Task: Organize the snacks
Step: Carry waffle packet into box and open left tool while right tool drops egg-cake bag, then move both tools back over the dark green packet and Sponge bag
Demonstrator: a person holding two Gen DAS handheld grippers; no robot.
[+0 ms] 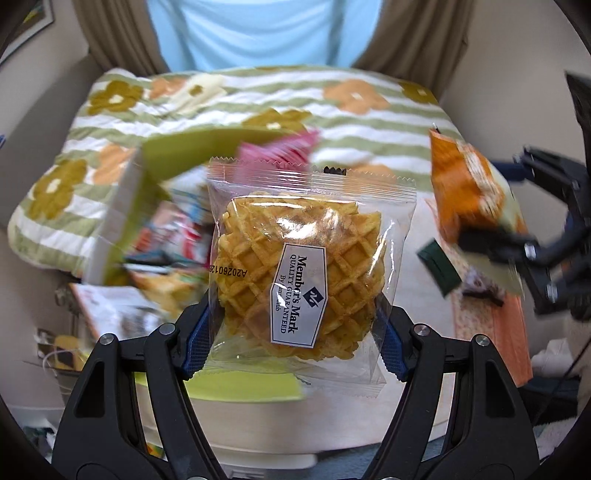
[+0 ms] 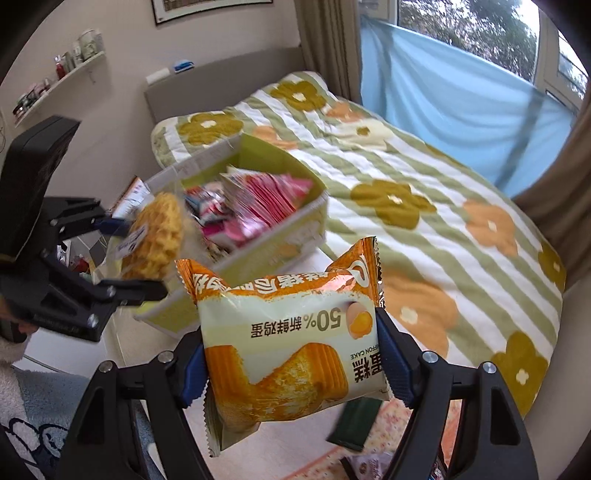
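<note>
Above the bed's (image 2: 424, 155) near edge: left gripper (image 1: 295, 332) clenched on clear waffle packet (image 1: 306, 273); green snack box (image 2: 258, 206) behind on striped flower quilt (image 1: 369, 122); right gripper (image 2: 291, 365) clenched on orange chiffon cake packet (image 2: 291, 350). Curtains (image 1: 417, 33), blue sheet (image 2: 461, 114) beyond.

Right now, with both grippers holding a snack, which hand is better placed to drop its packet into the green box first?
Left, probably. The left gripper holds the waffle packet right beside the green box, overlapping its rim in the right wrist view. The right gripper holds the cake packet farther off.
</note>
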